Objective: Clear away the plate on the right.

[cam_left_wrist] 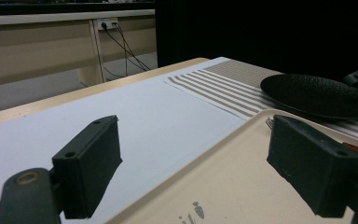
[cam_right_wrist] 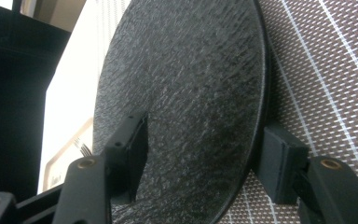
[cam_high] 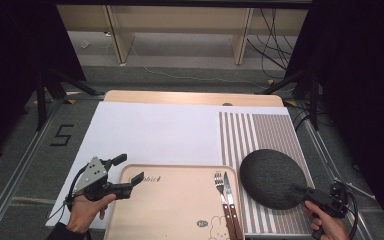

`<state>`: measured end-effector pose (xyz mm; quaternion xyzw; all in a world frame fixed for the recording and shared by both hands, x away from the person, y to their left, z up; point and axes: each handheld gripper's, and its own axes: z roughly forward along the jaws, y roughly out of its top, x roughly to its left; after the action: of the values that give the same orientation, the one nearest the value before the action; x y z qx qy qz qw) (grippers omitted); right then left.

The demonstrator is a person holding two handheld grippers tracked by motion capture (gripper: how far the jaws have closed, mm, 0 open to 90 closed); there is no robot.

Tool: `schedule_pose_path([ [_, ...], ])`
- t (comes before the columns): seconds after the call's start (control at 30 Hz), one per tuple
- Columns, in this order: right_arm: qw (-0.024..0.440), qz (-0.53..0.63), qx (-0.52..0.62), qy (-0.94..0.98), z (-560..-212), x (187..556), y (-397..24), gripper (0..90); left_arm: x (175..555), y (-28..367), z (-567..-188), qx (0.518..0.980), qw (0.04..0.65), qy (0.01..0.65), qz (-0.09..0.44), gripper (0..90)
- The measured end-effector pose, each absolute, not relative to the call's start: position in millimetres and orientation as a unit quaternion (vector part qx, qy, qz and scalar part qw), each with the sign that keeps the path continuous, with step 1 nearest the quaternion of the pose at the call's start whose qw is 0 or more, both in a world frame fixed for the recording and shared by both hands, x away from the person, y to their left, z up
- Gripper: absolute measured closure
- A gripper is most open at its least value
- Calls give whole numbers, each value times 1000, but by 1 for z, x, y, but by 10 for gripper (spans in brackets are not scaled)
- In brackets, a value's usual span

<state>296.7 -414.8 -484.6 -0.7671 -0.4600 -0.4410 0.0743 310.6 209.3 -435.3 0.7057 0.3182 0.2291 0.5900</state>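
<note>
Holding the right gripper [cam_high: 300, 191] at the near rim of the black plate [cam_high: 272, 177], with fingers [cam_right_wrist: 130, 149] standing part-open astride that rim, one over the textured face, one outside the edge, and not yet pressing on it

Keeping the left gripper [cam_high: 130, 169] over the near left corner of the beige tray [cam_high: 175, 205], fingers [cam_left_wrist: 91, 163] spread wide and holding nothing

Lying lengthwise along the tray's right side: fork [cam_high: 220, 187] and knife [cam_high: 228, 190], just beside the plate's left edge

Resting flat on the striped placemat [cam_high: 260, 130], right of the tray: the plate itself

Handling judgement: probably stiff, fairly heavy for a one-sided grip, breakable; rough face likely giving good friction. Taking hold at the rim only, well seated, since a shallow pinch is risking tilt and slip

Clearances: cutlery crowding the left side, tabletop edge lying near on the right; lifting before travelling is looking advisable

Offering the widest open room farther off: the white sheet [cam_high: 150, 130], reaching to the bare wooden tabletop [cam_high: 190, 97] strip at the far edge
</note>
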Motion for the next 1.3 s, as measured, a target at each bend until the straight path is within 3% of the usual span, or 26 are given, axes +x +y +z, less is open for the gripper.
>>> schedule_pose_path([
  [0.97, 107, -446, -783, -421, -492, 294, -421, 623, 311, 209, -435, 707, 590, 317, 227, 162],
  [1.3, 97, -447, -782, -423, -495, 293, -423, 671, 310, 209, -435, 706, 591, 318, 227, 162],
])
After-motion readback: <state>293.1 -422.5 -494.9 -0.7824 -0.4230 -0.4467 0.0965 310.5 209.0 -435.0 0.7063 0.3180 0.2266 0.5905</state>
